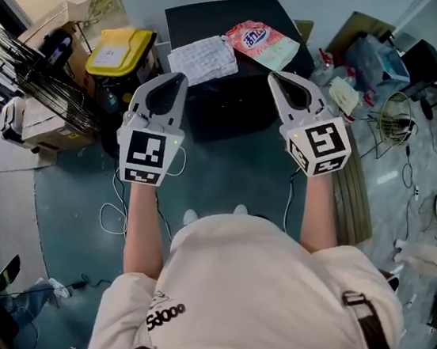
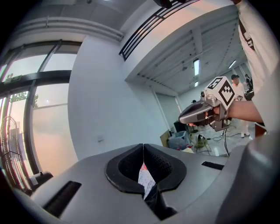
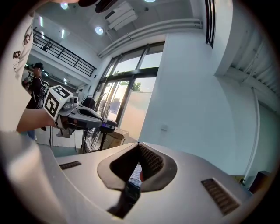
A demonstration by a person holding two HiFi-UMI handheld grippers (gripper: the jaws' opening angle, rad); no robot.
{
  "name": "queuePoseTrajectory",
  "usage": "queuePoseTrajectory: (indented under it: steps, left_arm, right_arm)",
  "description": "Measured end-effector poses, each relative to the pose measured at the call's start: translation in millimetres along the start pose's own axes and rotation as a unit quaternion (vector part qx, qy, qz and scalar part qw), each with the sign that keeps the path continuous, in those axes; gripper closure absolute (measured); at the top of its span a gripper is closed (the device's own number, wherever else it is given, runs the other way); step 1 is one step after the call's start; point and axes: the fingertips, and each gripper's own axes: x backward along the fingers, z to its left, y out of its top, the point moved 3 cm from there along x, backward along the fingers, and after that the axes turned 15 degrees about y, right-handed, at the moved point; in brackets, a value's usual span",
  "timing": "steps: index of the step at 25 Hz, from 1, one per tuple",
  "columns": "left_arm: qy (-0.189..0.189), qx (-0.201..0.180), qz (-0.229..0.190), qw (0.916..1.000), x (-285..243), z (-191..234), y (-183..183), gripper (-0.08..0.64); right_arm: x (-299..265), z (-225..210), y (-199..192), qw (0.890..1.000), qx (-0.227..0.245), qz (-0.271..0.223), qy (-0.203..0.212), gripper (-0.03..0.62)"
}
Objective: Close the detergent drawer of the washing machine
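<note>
From the head view I look down on a black washing machine [image 1: 222, 109] against the far wall; its detergent drawer cannot be made out. My left gripper [image 1: 175, 79] and right gripper [image 1: 277, 76] are held level side by side in front of it, both shut with nothing between the jaws. The left gripper view shows its own jaws [image 2: 143, 145] closed tip to tip against a pale wall, with the right gripper [image 2: 182, 119] off to the right. The right gripper view shows its jaws [image 3: 139, 143] closed too, with the left gripper [image 3: 112, 127] at the left.
A white checked cloth [image 1: 202, 58] and a pink detergent bag [image 1: 263, 42] lie on the machine's top. A yellow-lidded bin [image 1: 118, 51], a wire rack [image 1: 37, 74] and boxes stand to the left. Cables, a fan [image 1: 394, 124] and clutter crowd the floor at right.
</note>
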Motion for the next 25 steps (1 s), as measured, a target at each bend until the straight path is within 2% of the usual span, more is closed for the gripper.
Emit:
queuePoseTrajectory:
  steps: [25]
  left_arm:
    - [-0.002,0.000,0.018,0.9998,0.0,0.2,-9.2,0.541]
  right_arm:
    - [-5.3,2.6,-11.8,1.000,-0.011,0.007,0.007,0.586]
